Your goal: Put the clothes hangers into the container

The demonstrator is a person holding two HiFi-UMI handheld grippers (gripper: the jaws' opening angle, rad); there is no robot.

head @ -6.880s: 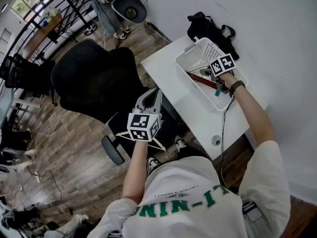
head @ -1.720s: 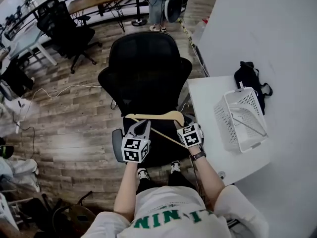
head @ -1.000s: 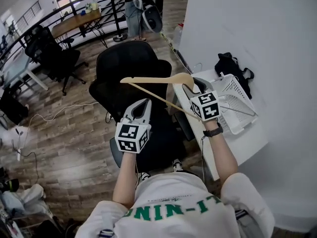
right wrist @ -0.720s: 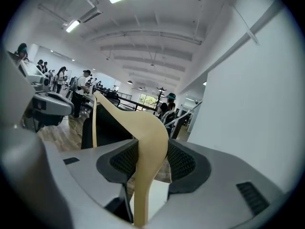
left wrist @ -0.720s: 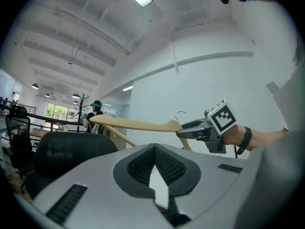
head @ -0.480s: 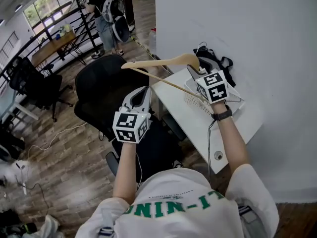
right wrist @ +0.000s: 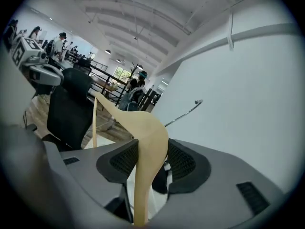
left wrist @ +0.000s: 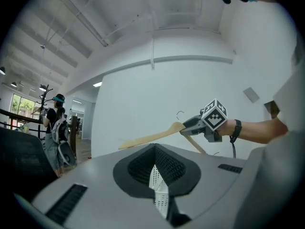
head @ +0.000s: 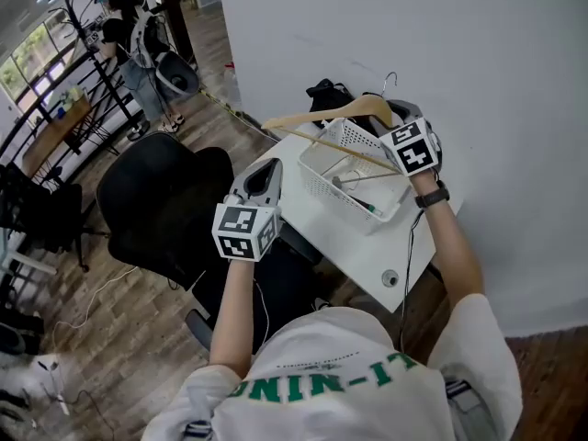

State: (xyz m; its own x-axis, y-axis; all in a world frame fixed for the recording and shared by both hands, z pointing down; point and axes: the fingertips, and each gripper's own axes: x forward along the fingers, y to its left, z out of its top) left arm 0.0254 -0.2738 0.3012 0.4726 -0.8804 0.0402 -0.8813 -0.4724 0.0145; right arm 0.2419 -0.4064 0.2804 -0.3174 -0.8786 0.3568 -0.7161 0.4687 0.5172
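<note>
Stretching sideways over the basket, the hanger points hook-up.

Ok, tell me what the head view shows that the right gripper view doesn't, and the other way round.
Head view only: the white basket and the black bag behind it. Right gripper view only: the right gripper clamped on both sides of the wooden hanger. Both: that hanger, the black chair and the left gripper.

White wall, wood-plank floor, black office chair, white table, far windows.
</note>
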